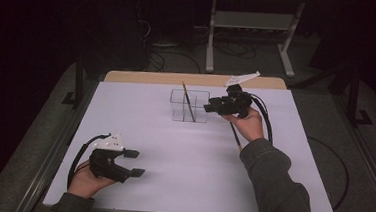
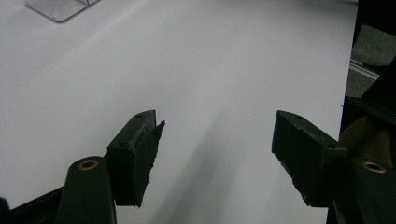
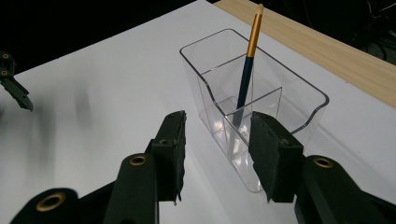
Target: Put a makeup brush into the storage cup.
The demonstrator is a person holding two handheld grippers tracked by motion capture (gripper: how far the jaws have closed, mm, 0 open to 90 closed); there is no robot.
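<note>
left hand-held gripper (image 1: pixel 134 163): wide, empty | right hand-held gripper (image 3: pixel 217 140): parted, empty

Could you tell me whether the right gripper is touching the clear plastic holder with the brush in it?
Apart. In the right gripper view, the right gripper has its jaws open in front of the clear holder, with white table visible between them and its near wall.

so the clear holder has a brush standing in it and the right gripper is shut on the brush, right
Not quite. The brush does stand in the clear holder, but the right gripper is open and empty, its jaws apart just short of the holder, as the right gripper view shows.
</note>
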